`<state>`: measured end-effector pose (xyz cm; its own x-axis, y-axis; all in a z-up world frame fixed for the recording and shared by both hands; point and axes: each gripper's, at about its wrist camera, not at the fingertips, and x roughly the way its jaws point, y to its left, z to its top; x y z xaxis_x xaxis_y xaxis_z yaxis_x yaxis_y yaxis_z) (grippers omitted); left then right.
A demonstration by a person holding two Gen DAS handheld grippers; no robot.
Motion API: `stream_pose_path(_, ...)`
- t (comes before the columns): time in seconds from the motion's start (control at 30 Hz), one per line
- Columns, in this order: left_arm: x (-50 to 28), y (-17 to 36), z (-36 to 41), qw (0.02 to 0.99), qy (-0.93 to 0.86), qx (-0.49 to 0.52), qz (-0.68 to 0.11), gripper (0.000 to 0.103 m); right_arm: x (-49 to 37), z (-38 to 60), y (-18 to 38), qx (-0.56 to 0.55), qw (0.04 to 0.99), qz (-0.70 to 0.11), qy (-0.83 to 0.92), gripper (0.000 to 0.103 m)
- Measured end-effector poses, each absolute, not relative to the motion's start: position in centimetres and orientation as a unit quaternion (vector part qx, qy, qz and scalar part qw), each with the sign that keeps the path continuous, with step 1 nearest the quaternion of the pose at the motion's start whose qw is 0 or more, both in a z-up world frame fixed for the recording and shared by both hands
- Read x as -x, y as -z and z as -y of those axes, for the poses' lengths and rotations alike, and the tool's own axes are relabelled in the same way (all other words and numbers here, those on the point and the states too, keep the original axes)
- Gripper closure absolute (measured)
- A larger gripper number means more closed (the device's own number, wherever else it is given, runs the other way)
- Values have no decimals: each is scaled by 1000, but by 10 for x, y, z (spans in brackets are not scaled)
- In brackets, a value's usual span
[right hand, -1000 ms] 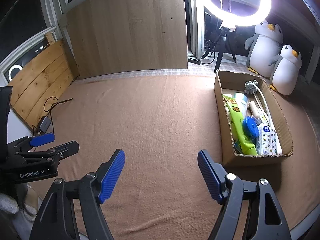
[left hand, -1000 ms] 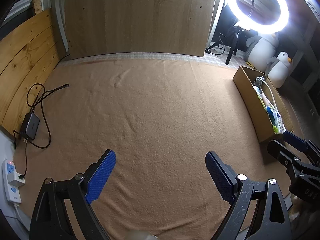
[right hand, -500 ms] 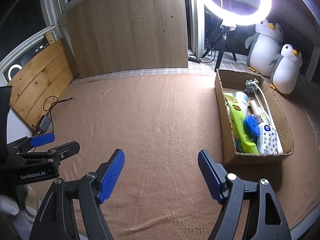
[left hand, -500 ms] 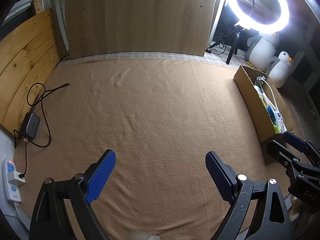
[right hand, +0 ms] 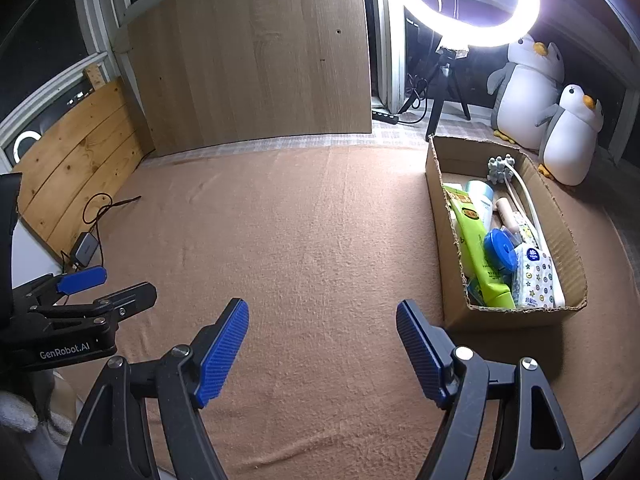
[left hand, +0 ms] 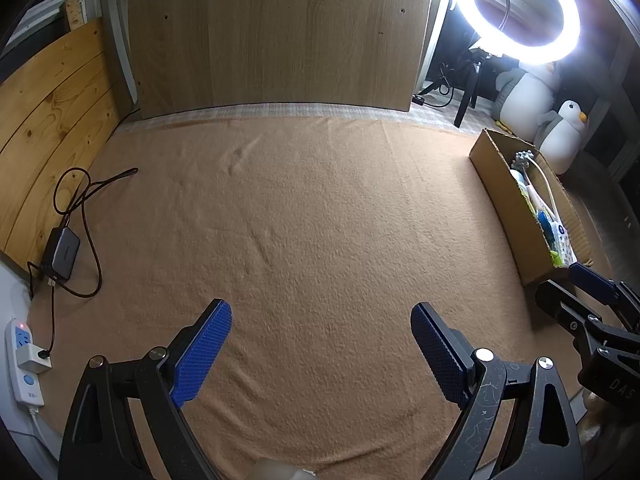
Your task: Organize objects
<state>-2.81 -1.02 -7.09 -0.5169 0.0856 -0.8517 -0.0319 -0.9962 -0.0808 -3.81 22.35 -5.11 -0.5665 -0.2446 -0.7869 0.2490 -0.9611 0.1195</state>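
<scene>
Left gripper [left hand: 321, 344]: jaws wide apart, nothing between them, only the tan blanket [left hand: 320, 220] beneath. Right gripper [right hand: 322, 346]: jaws likewise spread and empty. The cardboard box [right hand: 568, 248] lies ahead and right of the right jaws, holding a green tube [right hand: 478, 248], blue lid [right hand: 500, 250] and tissue pack [right hand: 536, 276], packed together.

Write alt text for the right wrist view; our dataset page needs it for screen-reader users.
An open cardboard box packed with a green tube, a blue round lid and a patterned tissue pack sits on a tan blanket, ahead and right of the open, empty blue-padded right gripper. The left gripper shows at the left edge, also open.
</scene>
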Motion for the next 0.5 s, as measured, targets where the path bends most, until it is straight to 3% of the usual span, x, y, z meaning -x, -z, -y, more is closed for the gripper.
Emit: stream_pose_path(0.5, 30, 73, 12, 31, -870, 491, 28, 10, 41, -221, 54, -447, 141, -5, 884, 30)
